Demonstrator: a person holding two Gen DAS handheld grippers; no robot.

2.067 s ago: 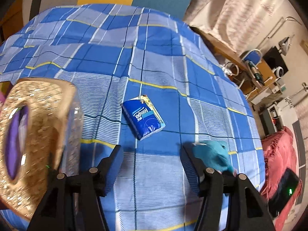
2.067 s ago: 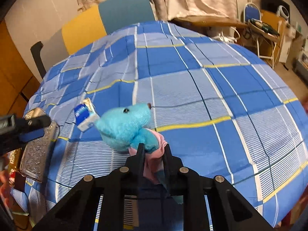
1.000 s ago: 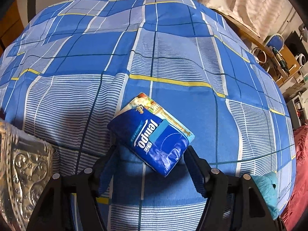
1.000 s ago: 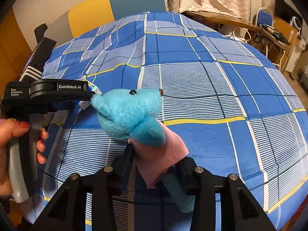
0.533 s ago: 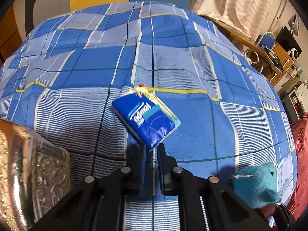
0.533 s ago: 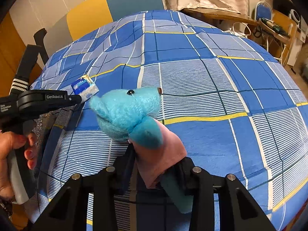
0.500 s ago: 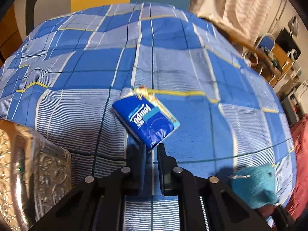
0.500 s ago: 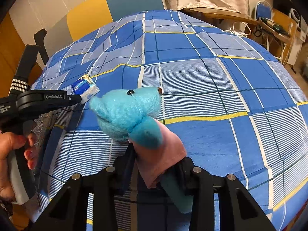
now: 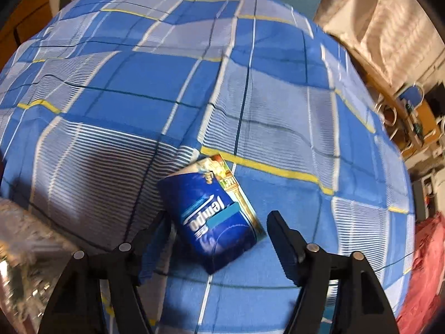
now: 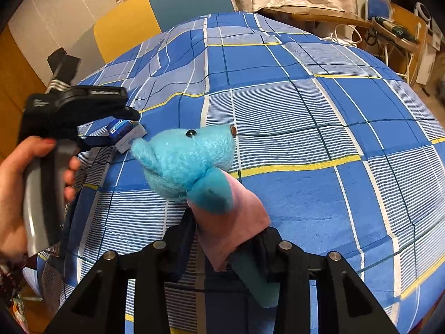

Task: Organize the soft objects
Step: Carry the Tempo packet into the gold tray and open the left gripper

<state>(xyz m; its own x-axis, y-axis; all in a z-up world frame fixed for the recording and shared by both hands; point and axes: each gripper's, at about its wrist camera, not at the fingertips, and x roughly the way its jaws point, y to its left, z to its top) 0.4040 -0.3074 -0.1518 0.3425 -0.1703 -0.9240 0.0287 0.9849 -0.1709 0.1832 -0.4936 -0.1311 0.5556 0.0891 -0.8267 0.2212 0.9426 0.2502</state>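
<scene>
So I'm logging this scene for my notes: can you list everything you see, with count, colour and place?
Tissue pack: one, dark blue, lying on the cloth between the open left fingers.
Plush toy: one, light blue with pink body, clamped by the right gripper.
Checked cloth: one, blue, white and yellow, covering the table.
Metallic box: one, silvery-gold, blurred, at the cloth's left edge.
Chair: one, yellow and teal, behind the table.
Left gripper: one, black, jaws just opened wide.
Right gripper: one, black.
Hand: one, holding the left gripper's handle.

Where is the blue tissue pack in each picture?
Left wrist view: the blue tissue pack lies low in the middle, between the open left claw tips.
Right wrist view: the pack peeks out at middle left, under the left claw.
Shared landmark: the blue checked cloth with its yellow stripe.
</scene>
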